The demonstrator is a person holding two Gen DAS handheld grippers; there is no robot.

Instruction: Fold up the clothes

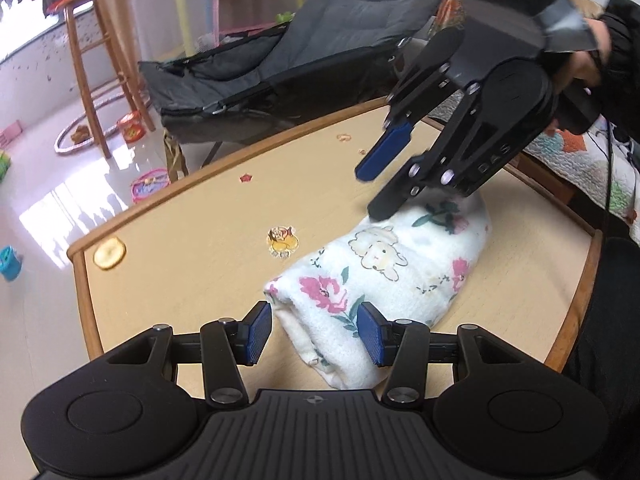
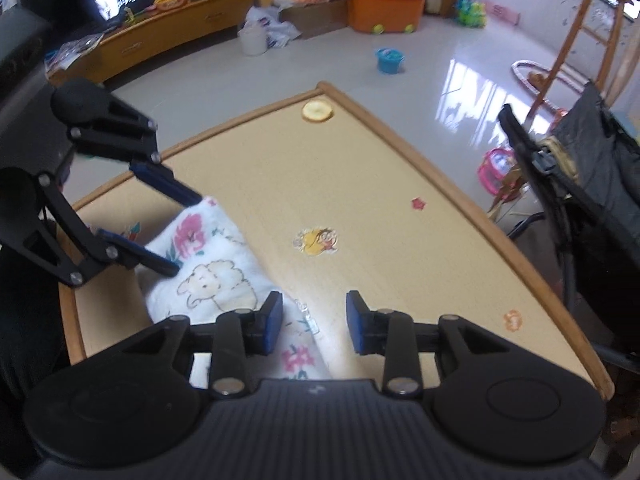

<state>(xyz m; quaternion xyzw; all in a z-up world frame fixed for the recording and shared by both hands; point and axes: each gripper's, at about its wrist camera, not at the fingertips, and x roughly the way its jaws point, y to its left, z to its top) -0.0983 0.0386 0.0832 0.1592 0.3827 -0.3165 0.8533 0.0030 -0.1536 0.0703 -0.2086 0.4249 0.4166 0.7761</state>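
A folded white cloth (image 1: 384,268) printed with pink flowers and sheep lies as a thick bundle on the beige table (image 1: 192,208). In the left wrist view my left gripper (image 1: 316,332) straddles the near end of the bundle, pads apart and no pinch showing. My right gripper (image 1: 368,194) comes down from the upper right onto the far end, jaws apart, its lower finger touching the fabric. In the right wrist view the right gripper (image 2: 314,322) is open over the cloth (image 2: 216,280) edge, and the left gripper (image 2: 185,235) spans the other end.
The table has a raised wooden rim (image 2: 400,136), cartoon stickers (image 1: 282,242) and a round yellow slice (image 1: 109,254) near one corner. A grey folding chair (image 1: 280,60) stands past the far edge, with a wooden stool (image 1: 88,72) and toys on the floor. A person's hand (image 1: 592,56) holds the right gripper.
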